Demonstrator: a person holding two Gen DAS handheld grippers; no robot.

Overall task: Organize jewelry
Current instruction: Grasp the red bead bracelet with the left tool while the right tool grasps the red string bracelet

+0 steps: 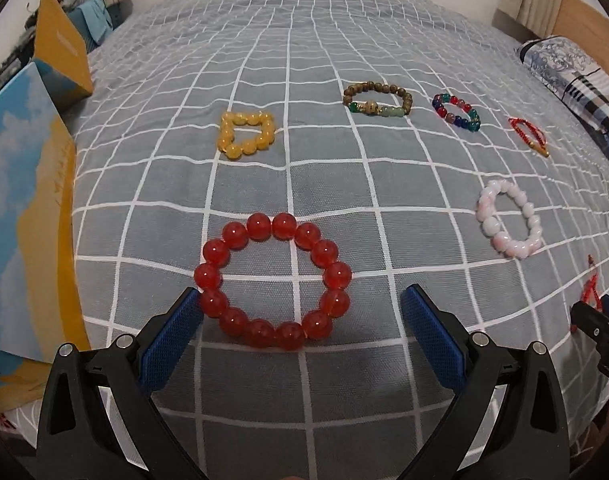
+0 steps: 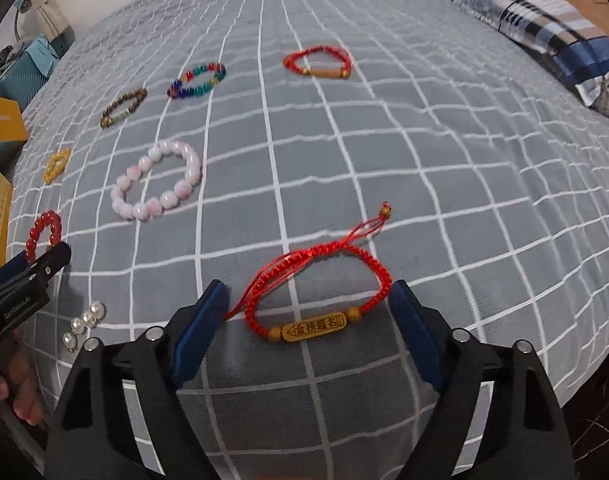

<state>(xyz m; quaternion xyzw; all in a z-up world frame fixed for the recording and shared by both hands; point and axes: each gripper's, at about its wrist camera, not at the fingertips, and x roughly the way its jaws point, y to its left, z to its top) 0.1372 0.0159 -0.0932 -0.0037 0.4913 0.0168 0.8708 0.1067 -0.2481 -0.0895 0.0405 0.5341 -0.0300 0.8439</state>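
Several bracelets lie on a grey checked bedspread (image 1: 304, 40). My left gripper (image 1: 300, 300) is open, its blue fingers (image 1: 172, 332) on either side of a red bead bracelet (image 1: 272, 280) lying flat. My right gripper (image 2: 308, 296) is open around a red cord bracelet with a wooden tag (image 2: 316, 300). Farther out lie a yellow bead bracelet (image 1: 246, 134), a brown bead bracelet (image 1: 378, 98), a multicoloured one (image 1: 456, 112), a second red cord one (image 2: 318, 62) and a pink-white one (image 2: 156, 180).
Blue and yellow boxes (image 1: 28, 220) stand along the bed's left edge. A patterned pillow (image 2: 544, 28) lies at the far right. Small pearl beads (image 2: 84, 320) lie near the front edge, by the left gripper's side (image 2: 32, 276).
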